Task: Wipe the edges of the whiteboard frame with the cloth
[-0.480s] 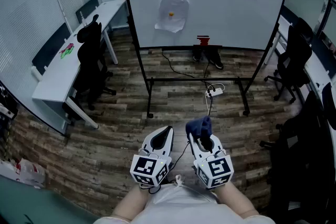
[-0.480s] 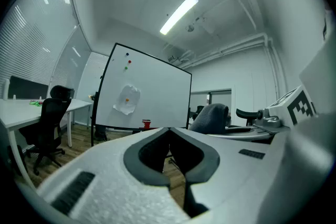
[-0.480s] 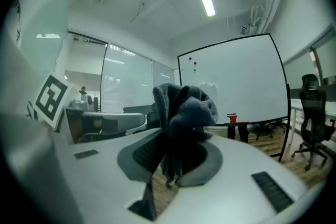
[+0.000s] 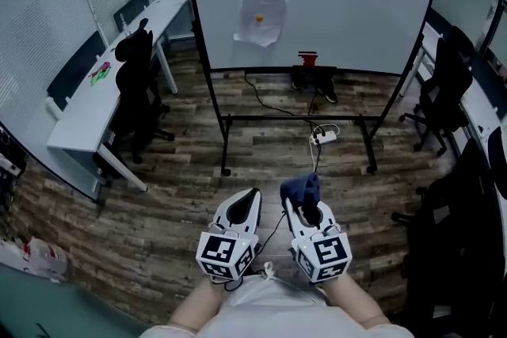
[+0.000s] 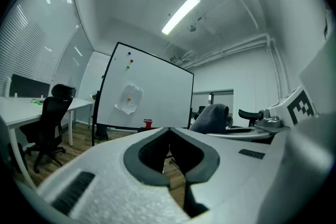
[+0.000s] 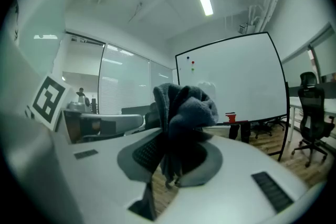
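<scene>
Almost nothing has moved since half a second ago. Our two claws sit in the same spot, and the whiteboard [image 4: 341,4] has only slid a tiny bit up in the head view.

The cloth [image 4: 301,189] is dark blue and all bunched up. It sits at the tip of our right claw [image 4: 304,206], close to us. In the right gripper view this claw [image 6: 173,157] is pinched tight on the cloth [image 6: 185,107], and most of the cloth puffs out past the tips.

The whiteboard frame [image 4: 196,4] is far from the cloth, straight ahead of us across the wood floor [image 4: 158,202]. The cloth does not touch the frame, so we think no wiping has begun yet. The bottom edge of the frame runs left to right, and the two side edges go up from it. The right claw already points toward the board. We think it has to go a long way forward before the cloth can rub an edge.

Our left claw [image 4: 251,195] is just beside the right one, on its left, and just as far from the board. In the left gripper view its tips [image 5: 169,132] are pressed together, and it holds nothing.

A crumpled white paper [image 4: 261,16] is stuck on the board. A white bench [image 4: 95,107] stands far off on the left, with a black chair [image 4: 135,91] beside it.
</scene>
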Demonstrator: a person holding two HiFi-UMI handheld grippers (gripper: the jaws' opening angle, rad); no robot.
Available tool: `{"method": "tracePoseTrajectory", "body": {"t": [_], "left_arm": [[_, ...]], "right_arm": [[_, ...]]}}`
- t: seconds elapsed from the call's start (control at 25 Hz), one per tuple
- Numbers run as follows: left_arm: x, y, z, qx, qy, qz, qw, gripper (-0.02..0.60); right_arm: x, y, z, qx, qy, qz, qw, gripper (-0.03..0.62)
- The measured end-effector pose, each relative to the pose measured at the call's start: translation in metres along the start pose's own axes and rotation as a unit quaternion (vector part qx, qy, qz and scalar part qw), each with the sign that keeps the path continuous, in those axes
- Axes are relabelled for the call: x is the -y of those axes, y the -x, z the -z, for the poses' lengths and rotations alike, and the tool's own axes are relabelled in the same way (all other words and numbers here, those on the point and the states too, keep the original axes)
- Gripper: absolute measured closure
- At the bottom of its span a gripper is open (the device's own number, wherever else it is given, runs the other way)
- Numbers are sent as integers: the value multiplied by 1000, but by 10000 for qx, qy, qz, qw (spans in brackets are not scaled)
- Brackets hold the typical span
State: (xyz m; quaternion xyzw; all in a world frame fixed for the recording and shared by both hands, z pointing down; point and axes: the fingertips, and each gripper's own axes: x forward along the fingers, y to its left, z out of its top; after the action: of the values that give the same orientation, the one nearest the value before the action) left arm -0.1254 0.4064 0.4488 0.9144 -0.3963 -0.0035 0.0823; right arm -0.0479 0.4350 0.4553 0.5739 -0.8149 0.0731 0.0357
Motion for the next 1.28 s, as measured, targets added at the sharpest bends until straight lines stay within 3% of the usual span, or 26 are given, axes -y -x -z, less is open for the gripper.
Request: {"method": "tracePoseTrajectory", "body": {"t": [0.32,0.64,0.92,1.28], "left_arm": [[-11,-6,5,-30,94,-168,9998,563],[-58,-31,10,-80,7,-260,9996,563],[-150,-83,4,-70,132,-143,9998,563],[-315,-167,-28,-252,196,226,9992,563]], "right_arm": [[11,-10,11,-101,-229,-17,9997,528],[9,-66,23,-293,-178,-167,9993,528],[10,-168,19,-289,-158,-57,9994,528],[-3,-354,-12,-363,-212,69,9991,528]]}}
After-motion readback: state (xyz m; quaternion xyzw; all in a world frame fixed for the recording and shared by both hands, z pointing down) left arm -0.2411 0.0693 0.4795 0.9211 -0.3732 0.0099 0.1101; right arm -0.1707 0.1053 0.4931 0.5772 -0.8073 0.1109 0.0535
